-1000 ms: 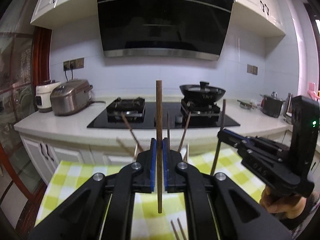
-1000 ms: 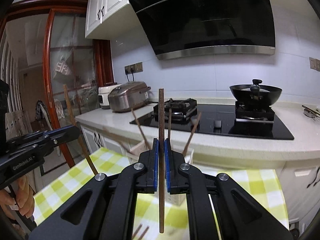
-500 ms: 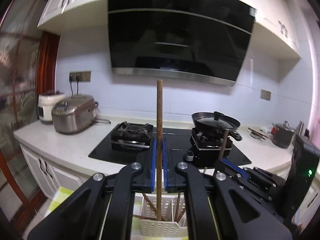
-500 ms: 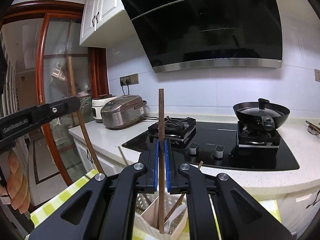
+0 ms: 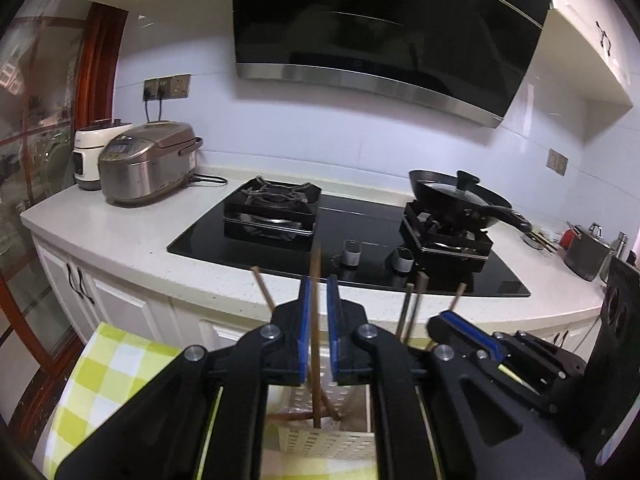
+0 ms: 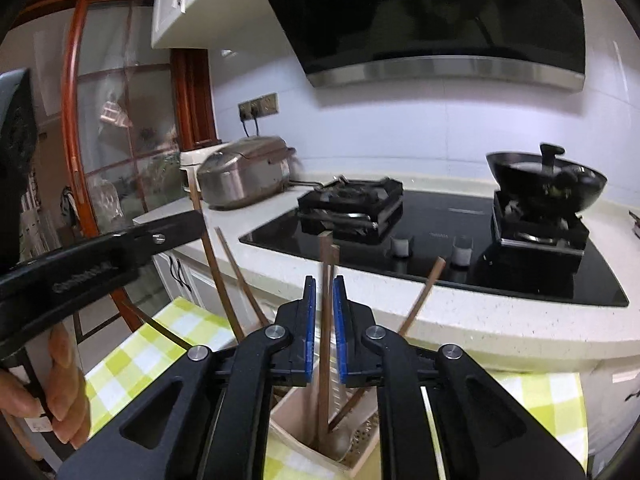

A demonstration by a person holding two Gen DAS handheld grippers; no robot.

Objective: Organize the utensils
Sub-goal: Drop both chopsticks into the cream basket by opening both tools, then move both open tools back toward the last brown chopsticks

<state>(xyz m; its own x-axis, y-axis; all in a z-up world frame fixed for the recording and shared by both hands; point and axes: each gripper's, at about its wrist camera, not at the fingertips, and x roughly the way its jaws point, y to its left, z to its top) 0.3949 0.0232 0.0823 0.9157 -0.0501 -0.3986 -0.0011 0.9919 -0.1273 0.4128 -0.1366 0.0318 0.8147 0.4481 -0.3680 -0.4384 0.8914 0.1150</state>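
Kitchen stove behind; both my claws, left (image 5: 316, 334) and right (image 6: 323, 332), hang slightly parted around chopsticks (image 5: 315, 344) standing in the holder (image 5: 332, 440). Withdrawing crookedly could snag one, tipping it.

White-tiled kitchen wall (image 5: 304, 128), range hood (image 5: 384, 28)

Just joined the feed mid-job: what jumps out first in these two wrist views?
Each view is filled by its own black gripper with blue jaws apart: left gripper and right gripper, a brown chopstick standing loose in each gap, its lower end in the white slotted holder on the green checked cloth. Behind, a black stove carries a lidded wok.
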